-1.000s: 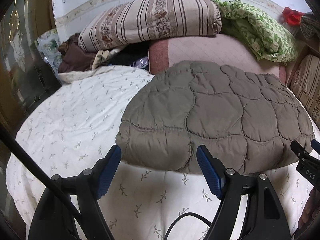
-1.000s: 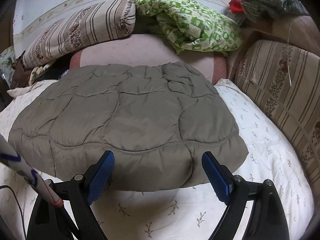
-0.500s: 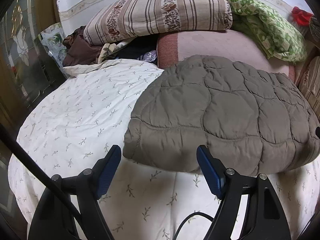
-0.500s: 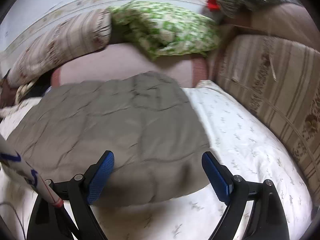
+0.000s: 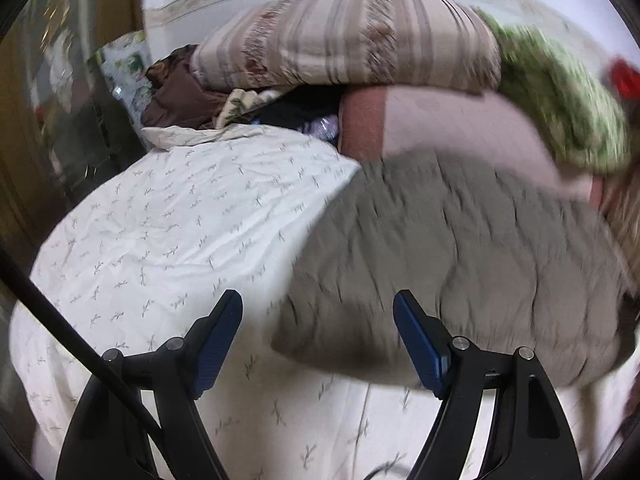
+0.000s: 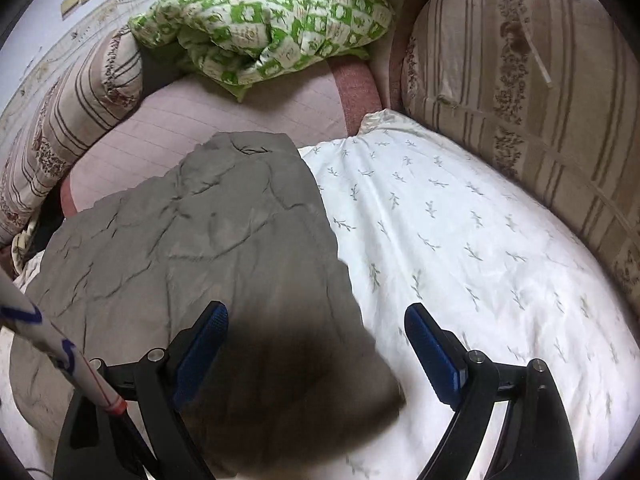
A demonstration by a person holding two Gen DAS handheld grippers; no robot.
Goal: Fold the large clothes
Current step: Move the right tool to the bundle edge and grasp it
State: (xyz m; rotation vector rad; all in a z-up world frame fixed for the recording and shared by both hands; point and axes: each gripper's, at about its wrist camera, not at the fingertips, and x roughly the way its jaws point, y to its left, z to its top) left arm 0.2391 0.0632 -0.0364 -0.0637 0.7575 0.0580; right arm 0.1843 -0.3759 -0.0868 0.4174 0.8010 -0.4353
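Both grippers point(image 5: 318, 344) point(image 6: 316, 356) shifted, jaws wide, empty.

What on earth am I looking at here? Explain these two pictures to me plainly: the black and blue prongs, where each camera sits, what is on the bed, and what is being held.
There is no robot here. A person holds one two-finger gripper in each hand, and a wide-angle camera on each gripper looks forward along its fingers. One picture comes from the left gripper, the other from the right gripper. The black prongs with blue pads are those fingers.

On the white bedsheet with a small leaf print lies a grey-brown quilted padded garment, already folded into a thick slab. Behind it are a striped beige cushion and a crumpled green-and-white patterned quilt.

Both grippers are open and hold nothing.
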